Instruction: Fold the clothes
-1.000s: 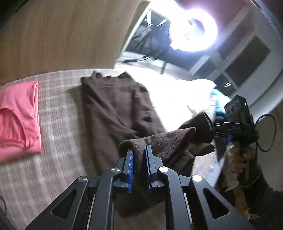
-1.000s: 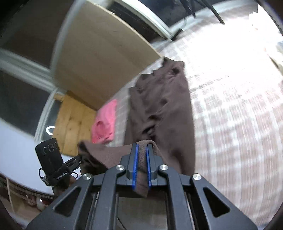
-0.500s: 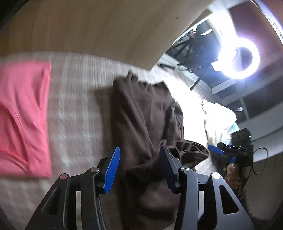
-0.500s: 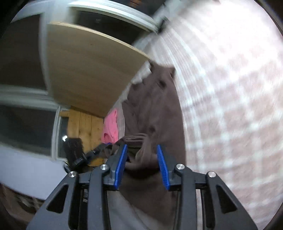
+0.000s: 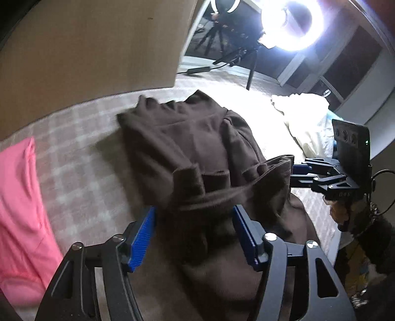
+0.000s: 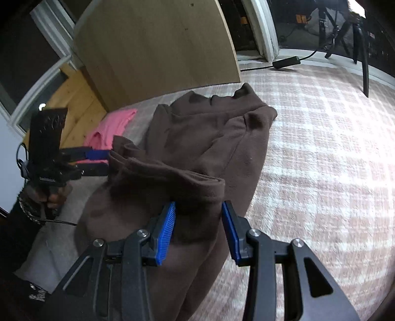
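On checked bedspread [image 6: 321, 138], brown fleece garment [image 5: 187, 148] lies lengthwise, near hem doubled back over body in loose roll. Judge it soft, thick, light, limp; slumps unless you carry both corners level. You grip best at hem corners. Left gripper [image 5: 193, 234] spread wide, hem between pads, unclamped. Right gripper [image 6: 198, 232] same, wide. Pink top [image 5: 17, 210] lies flat beside. No containers visible.

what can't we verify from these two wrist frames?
- Brown garment: near end cut off by the bottom edge behind the left gripper; type unclear.
- Pink garment: partly hidden behind the brown one, right view.
- Ring light: glare washes out the cream fabric.
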Demonstrator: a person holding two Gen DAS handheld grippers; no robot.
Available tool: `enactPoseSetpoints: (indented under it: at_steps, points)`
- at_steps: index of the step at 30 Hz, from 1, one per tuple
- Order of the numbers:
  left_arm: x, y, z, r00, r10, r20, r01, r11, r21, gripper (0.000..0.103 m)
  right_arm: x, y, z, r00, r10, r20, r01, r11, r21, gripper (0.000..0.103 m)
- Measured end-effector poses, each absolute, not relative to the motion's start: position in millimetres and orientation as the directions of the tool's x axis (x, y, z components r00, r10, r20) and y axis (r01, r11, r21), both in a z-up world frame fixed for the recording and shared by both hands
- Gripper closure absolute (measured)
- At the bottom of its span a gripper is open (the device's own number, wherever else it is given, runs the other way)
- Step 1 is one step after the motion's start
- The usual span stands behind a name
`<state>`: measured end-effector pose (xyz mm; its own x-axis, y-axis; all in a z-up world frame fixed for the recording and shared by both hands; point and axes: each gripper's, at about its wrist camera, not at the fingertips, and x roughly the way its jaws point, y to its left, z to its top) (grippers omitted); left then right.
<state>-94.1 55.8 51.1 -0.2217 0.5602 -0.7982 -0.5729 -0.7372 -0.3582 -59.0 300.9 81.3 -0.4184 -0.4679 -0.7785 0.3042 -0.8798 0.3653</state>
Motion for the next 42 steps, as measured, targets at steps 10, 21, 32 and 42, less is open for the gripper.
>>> enactPoseSetpoints:
  at_steps: [10,21,32,42]
  points:
    - [-95.1,47.8,52.1,-0.222,0.604,-0.765,-0.575,-0.715,-0.398,0.09,-58.1,293.5,81.7,-0.422,-0.473,-0.773,0.313,-0.876,0.366,0.09]
    - [-107.6,29.5,145.8,-0.344,0.659,-0.669,-0.625,-0.692,-0.361,0.09,-56.6,311.4,164.5,-0.533,-0.524,-0.664,0.359,-0.851,0.384,0.093]
    - [-226.5,60.2,95.0,-0.323,0.576,-0.751,-0.567,-0.753,-0.334,0.091,-177.9,325.6,119.5,-0.505,-0.425,-0.751,0.263,-0.905,0.336,0.094]
    - [-265.4,76.0,32.1,-0.259,0.525,-0.81,-0.546,-0.772,-0.326,0.089,-228.4,329.1,64.9,-0.446,-0.389,-0.806,0.247,-0.919,0.306,0.094]
